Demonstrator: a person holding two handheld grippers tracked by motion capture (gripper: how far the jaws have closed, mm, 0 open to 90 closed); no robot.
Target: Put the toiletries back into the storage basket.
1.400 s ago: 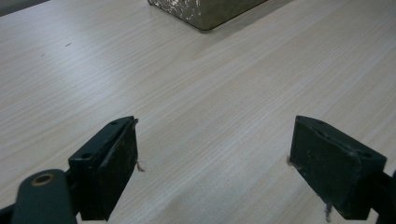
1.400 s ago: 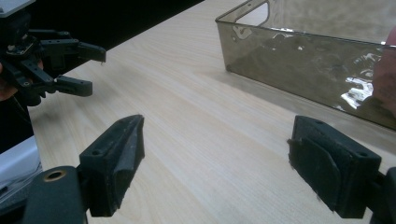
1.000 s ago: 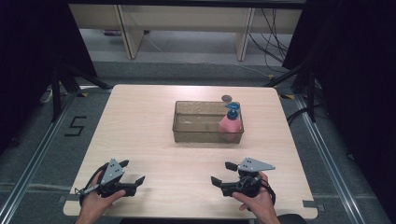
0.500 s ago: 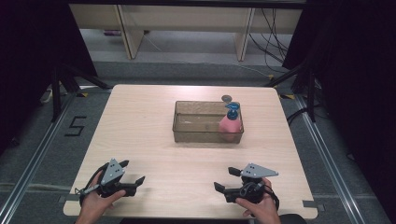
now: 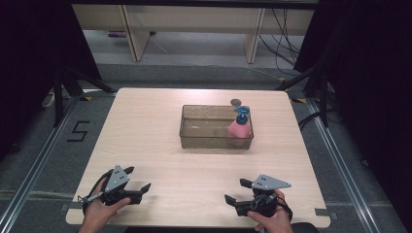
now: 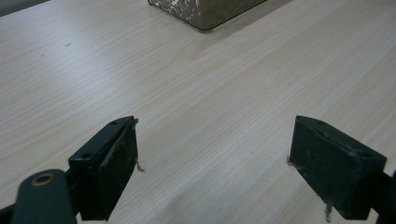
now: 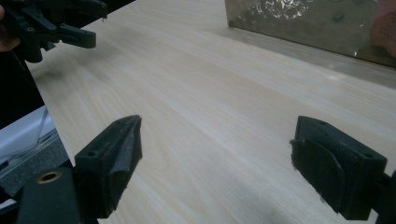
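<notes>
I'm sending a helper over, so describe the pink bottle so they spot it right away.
Find the clear plastic bin in the middle of the wooden table. The pink bottle stands upright in its right end. Its blue pump top sets it apart; nothing else in the bin is coloured.

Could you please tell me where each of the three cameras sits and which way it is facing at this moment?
High view: above the near table edge, looking forward and down; hands hold the left gripper and right gripper.
Left gripper view: low over the table, between two spread black jaws, toward a corner of the clear bin.
Right gripper view: likewise low, facing the bin wall; the other gripper appears top left.
Shared: all three show the bin; the pink bottle stands inside it.
</notes>
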